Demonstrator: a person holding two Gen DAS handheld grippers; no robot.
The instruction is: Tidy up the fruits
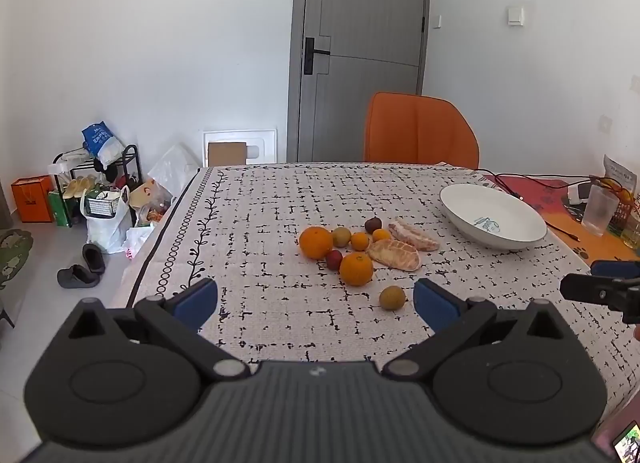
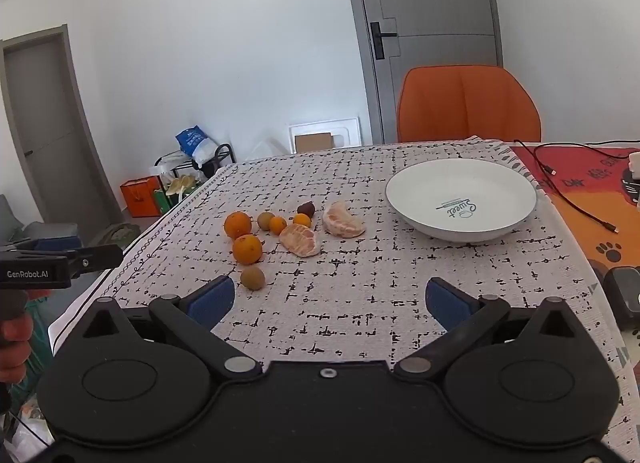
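Note:
A cluster of fruit lies mid-table: two oranges (image 1: 316, 242) (image 1: 356, 269), small tangerines (image 1: 359, 241), a dark plum (image 1: 373, 224), a red plum (image 1: 334, 259), greenish-brown round fruits (image 1: 392, 297) (image 1: 341, 236) and two peeled citrus halves (image 1: 394, 254) (image 1: 414, 234). An empty white bowl (image 1: 494, 215) stands to their right; it also shows in the right wrist view (image 2: 460, 199). My left gripper (image 1: 316, 301) is open and empty, short of the nearest brown fruit (image 2: 252, 277). My right gripper (image 2: 330, 301) is open and empty above the cloth.
An orange chair (image 1: 420, 131) stands behind the table. Cables (image 2: 576, 199), a glass (image 1: 600, 209) and small items lie on the orange mat at the right. Bags and a shoe rack (image 1: 96, 183) sit on the floor left of the table edge.

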